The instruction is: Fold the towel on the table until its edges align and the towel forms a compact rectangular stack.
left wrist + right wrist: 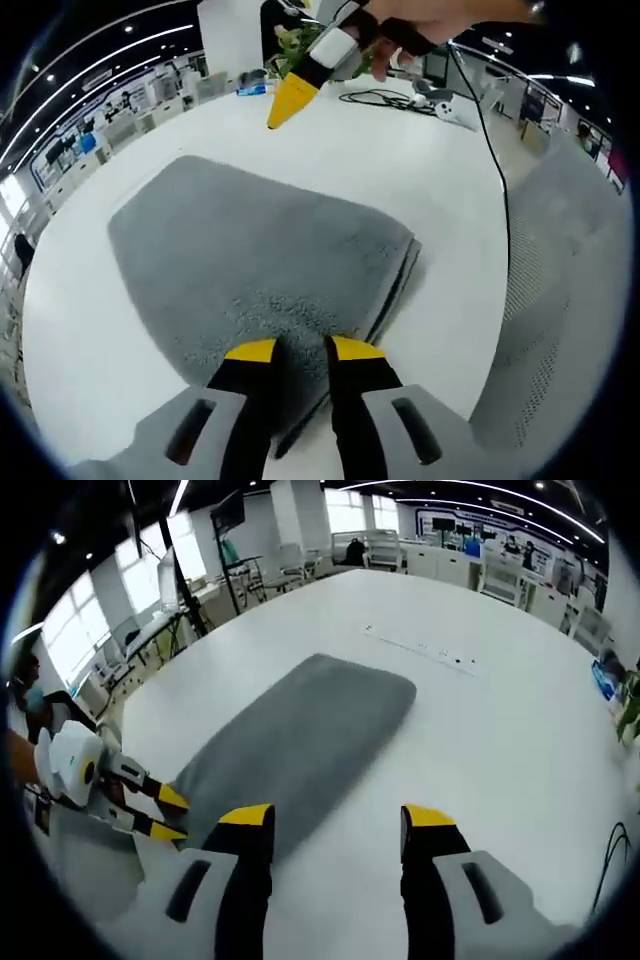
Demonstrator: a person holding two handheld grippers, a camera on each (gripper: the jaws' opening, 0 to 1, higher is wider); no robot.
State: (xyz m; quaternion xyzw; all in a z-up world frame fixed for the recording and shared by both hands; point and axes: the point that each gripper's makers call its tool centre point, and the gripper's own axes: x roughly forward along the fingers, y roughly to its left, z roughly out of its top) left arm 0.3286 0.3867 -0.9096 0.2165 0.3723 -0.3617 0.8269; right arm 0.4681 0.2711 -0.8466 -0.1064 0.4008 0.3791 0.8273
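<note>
The folded grey towel lies on the white worktop. The left gripper has its fingers pinching the towel's near corner, the cloth running between them. The right gripper hangs above bare worktop with its fingers spread wide, the towel just beyond its left fingertip. A black cable lies far beyond the towel
</note>
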